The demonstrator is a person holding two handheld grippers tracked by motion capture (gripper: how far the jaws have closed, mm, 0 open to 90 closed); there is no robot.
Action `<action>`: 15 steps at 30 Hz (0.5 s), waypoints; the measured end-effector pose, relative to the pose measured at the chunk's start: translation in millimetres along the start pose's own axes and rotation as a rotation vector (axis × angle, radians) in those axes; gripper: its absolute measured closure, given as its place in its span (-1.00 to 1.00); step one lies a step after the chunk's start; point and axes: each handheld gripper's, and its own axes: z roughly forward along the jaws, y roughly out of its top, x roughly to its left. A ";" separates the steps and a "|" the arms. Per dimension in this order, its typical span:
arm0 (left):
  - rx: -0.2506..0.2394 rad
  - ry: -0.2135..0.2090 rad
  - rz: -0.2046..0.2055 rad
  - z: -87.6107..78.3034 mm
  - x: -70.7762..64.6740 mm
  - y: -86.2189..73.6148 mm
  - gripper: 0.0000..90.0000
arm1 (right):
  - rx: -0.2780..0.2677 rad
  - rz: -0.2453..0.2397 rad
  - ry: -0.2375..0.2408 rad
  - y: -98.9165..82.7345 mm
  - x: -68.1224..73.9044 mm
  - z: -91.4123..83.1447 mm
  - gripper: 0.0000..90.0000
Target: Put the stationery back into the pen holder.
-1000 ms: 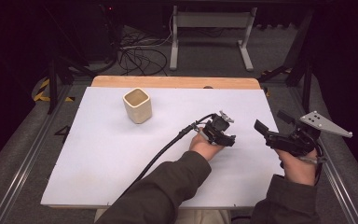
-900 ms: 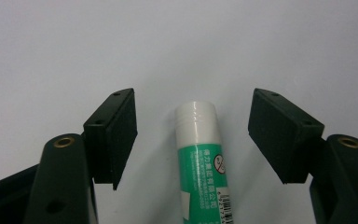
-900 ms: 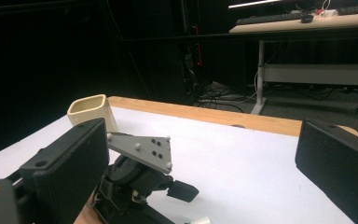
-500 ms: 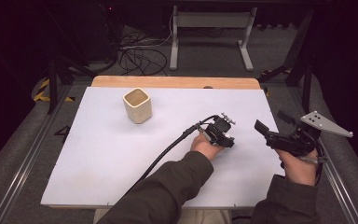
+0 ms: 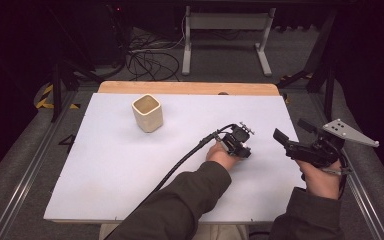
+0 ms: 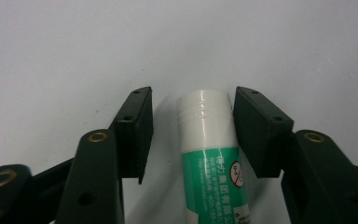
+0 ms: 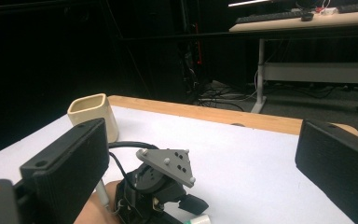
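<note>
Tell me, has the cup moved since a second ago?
No. The cup sits at the same spot near the table's wooden back edge.

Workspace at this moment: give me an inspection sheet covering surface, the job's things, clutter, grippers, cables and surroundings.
Surface: white sheet on a wooden table.
Job's things: glue stick, green label, white cap, lying on the sheet between the left gripper's jaws; one jaw touches it, a gap at the other.
Clutter: cream cup, upright, apart from both hands.
Grippers: left gripper low over the stick, jaws just been closing, not yet clamped. Right gripper open, held off to the side, nothing between its jaws.
Cables: left gripper's cable trails across the sheet; loose cables on the floor behind.
Surroundings: dark room, metal desk frame behind.
</note>
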 end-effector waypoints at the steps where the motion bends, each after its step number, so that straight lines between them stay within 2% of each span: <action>1: 0.004 0.000 0.007 -0.4 -0.2 -0.1 0.22 | 0.000 0.000 0.000 0.1 0.3 -0.1 -0.93; 4: 0.002 -0.007 0.019 -1.0 -0.9 -0.3 0.39 | -0.001 0.000 0.001 0.5 0.6 -0.4 -0.93; 15: 0.000 -0.023 0.034 -6.9 6.9 0.2 0.44 | -0.001 0.003 -0.003 0.3 -0.7 -1.0 -0.93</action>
